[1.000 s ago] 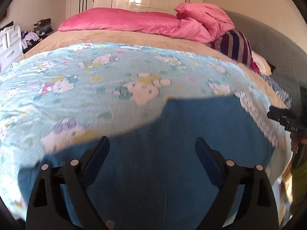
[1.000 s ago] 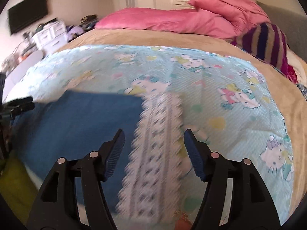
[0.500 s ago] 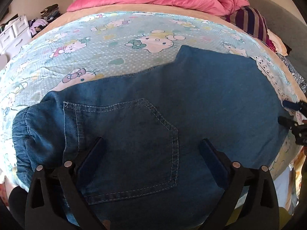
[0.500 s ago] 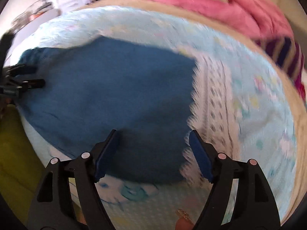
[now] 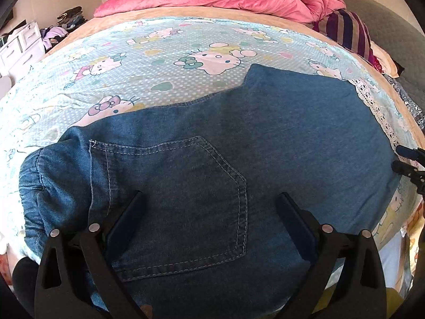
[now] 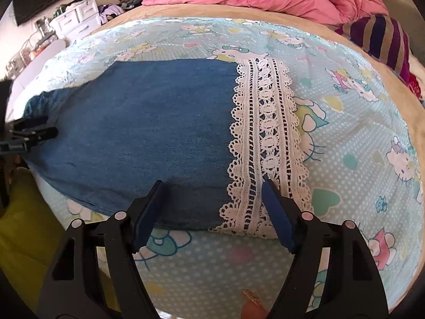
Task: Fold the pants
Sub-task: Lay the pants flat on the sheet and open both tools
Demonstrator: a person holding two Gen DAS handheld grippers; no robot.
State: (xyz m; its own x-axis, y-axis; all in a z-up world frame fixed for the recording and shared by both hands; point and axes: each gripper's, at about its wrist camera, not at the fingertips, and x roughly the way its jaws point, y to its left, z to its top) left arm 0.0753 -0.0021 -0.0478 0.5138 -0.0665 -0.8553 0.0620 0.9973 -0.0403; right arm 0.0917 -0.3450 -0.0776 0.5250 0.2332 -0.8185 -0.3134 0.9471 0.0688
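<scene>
Pants laid flat on the bed, both grippers empty above them.
Left wrist view: the left gripper (image 5: 209, 212) has sunk from sheet to denim pants (image 5: 239, 146), jaws spread wide, stitched pocket (image 5: 175, 202) between the fingers. Right wrist view: the right gripper (image 6: 212, 207), jaws lately widened, half open, straddles the pants' lace hem (image 6: 265, 138).

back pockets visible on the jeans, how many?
1. The stitched back pocket sits on the jeans near the waistband end, between the open left gripper fingers. A second may be hidden underneath the fold.
</scene>
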